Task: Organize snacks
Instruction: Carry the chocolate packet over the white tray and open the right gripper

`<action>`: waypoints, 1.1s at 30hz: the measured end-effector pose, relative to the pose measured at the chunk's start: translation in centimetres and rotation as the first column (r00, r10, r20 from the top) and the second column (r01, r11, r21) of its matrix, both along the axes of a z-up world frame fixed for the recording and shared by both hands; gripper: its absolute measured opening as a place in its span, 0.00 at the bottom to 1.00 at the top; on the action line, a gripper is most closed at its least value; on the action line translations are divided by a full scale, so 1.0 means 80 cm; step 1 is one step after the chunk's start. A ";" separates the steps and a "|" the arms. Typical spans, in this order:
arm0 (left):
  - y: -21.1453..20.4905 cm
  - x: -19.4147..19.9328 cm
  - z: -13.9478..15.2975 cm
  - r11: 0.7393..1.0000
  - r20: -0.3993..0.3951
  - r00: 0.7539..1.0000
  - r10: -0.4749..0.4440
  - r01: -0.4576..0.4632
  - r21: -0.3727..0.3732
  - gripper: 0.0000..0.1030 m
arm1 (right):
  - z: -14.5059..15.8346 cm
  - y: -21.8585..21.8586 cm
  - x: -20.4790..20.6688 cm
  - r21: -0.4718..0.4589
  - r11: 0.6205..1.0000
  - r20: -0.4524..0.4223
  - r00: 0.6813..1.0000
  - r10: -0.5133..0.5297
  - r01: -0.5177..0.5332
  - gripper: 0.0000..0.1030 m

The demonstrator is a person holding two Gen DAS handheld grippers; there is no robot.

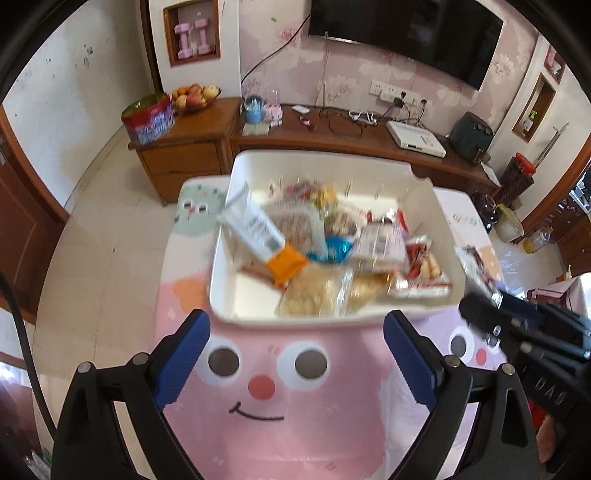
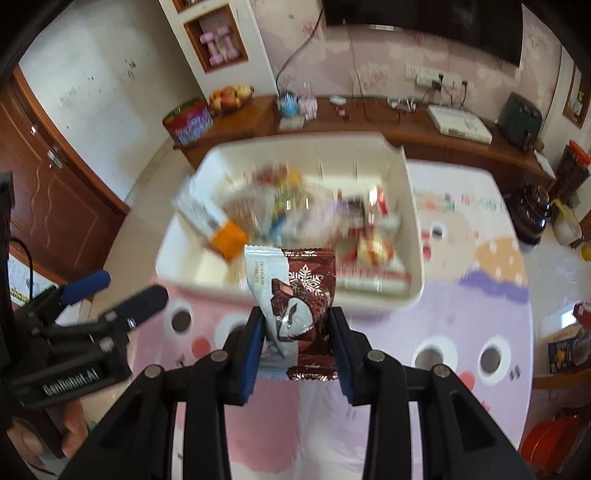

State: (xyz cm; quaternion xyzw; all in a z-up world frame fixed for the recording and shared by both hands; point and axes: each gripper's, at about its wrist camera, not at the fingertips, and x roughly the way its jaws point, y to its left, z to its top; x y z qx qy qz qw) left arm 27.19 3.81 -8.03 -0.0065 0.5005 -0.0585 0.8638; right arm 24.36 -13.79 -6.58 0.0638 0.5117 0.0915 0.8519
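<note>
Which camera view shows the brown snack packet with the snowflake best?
The right wrist view: the brown snack packet is sharp and central, clamped in the right gripper. The left wrist view shows only a blurred edge of it at the right.

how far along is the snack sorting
Mostly done, it seems: the white plastic bin on the pink cartoon tablecloth already holds a heap of wrapped snacks. In hand: the right gripper grips a brown-and-white snowflake snack packet. The left gripper is open and empty. That packet remains.

Motion blur is smearing the snacks in your white bin; their labels are reading as illegible, and the television is running off the far edge.
</note>
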 end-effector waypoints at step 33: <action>-0.006 0.080 0.020 0.998 0.053 0.998 0.026 -0.029 0.061 0.99 | 0.040 -0.012 0.122 0.006 0.994 0.082 0.991 -0.110 0.110 0.50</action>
